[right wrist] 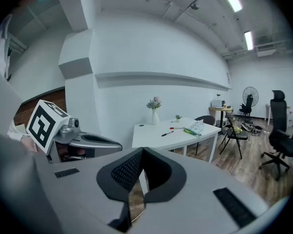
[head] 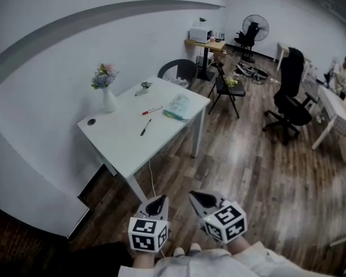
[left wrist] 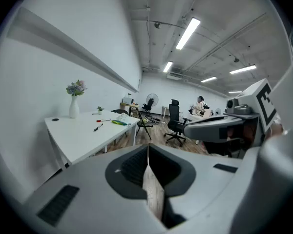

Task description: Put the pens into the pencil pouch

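Both tongs (left wrist: 147,152) (right wrist: 142,155) read closed only in their own views, well apart from pens (head: 152,111) (head: 145,127).

White table (head: 118,146) glowing against a brown plank floor (head: 248,166).
One pen (head: 152,111) is showing red and the other pen (head: 145,127) black, while the pencil pouch (head: 177,105) is looking pale and translucent with a green edge. A white vase (head: 109,101) is carrying pink and bluish flowers (head: 104,75). The left claw (head: 160,201) and right claw (head: 199,198) are showing grey shells with dark tips, their cubes wearing black-and-white square markers. An office chair (head: 291,97) is reading solid black.
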